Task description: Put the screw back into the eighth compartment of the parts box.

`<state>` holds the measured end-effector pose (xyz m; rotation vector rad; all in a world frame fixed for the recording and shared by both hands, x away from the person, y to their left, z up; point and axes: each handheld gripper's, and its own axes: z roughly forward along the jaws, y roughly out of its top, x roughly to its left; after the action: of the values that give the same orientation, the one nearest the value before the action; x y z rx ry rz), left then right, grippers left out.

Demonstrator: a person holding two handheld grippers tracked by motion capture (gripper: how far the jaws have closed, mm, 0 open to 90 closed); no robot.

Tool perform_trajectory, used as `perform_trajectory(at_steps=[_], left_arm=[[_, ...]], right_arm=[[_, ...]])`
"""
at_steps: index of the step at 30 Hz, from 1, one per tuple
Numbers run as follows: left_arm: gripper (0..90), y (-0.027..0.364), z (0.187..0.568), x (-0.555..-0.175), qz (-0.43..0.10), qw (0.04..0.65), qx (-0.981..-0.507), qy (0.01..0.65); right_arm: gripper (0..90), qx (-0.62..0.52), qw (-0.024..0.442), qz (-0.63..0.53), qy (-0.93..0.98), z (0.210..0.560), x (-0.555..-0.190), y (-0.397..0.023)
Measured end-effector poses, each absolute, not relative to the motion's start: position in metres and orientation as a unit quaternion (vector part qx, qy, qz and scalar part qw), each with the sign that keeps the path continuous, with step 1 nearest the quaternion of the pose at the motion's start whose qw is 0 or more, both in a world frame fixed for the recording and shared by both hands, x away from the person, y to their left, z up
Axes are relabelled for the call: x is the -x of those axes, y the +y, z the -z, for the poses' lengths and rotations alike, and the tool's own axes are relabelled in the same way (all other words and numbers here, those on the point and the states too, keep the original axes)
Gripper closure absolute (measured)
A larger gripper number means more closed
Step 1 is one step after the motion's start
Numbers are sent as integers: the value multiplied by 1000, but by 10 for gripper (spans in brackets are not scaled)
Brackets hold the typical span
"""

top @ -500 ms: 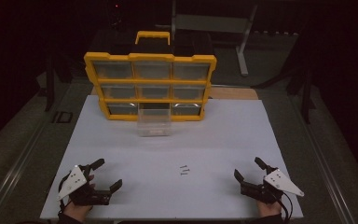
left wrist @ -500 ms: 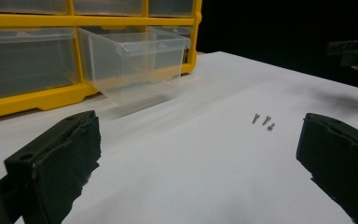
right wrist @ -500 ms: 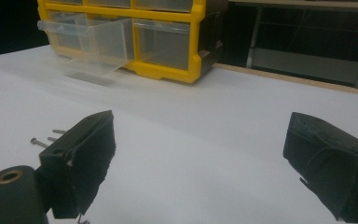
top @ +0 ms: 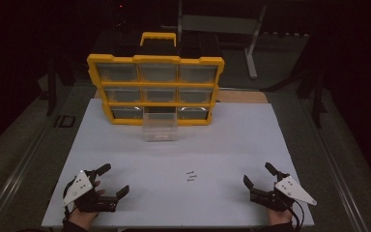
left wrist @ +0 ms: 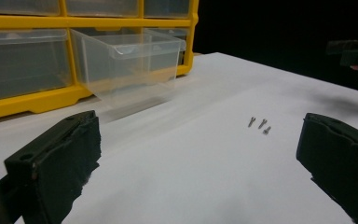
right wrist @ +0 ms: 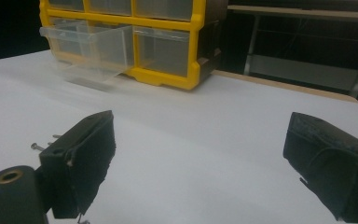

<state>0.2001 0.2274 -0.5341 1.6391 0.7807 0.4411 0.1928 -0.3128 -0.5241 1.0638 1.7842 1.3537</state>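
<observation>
Three small screws [top: 190, 176] lie loose on the white surface [top: 222, 145], about 6 o'clock from the yellow organizer [top: 155, 89] and well apart from it. A clear drawer [top: 160, 126] is pulled out of the organizer's bottom row, middle slot, and rests on the surface at 12 o'clock from the screws.

Judged step: pick up the screws and drop them in the drawer. Nothing grasped yet. To do it well: bring one gripper down over a single screw, fingers straddling its shaft, close slowly so it doesn't skitter away on the smooth surface. The screws sit just beside each other, so come in from the outer one to avoid knocking the rest. Carry low and let go over the drawer's open top, not its front wall.

Left gripper [top: 112, 182] at 7 o'clock of the surface, near the front edge: fingers [left wrist: 56, 163] spread wide, nothing between them, touching nothing; in the left gripper view the screws [left wrist: 259, 124] lie ahead, towards the right-hand finger. Right gripper [top: 258, 175] at 5 o'clock: fingers [right wrist: 81, 163] also wide apart, empty; in the right gripper view a screw [right wrist: 37, 147] peeks out by the left-hand finger, no contact. The screws lie roughly midway between the two grippers, so either could take them.
</observation>
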Motion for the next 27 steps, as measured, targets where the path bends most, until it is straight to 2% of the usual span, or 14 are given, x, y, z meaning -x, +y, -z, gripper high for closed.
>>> perform_trajectory(at_steps=[18, 27], left_arm=[[0, 201, 487, -216, -166, 603, -720, 301], [0, 173, 472, -230, -127, 599, -741, 275]], right_arm=[[91, -408, 325, -520, 677, 523, -193, -313], [91, -408, 322, -522, 676, 524, -193, -313]])
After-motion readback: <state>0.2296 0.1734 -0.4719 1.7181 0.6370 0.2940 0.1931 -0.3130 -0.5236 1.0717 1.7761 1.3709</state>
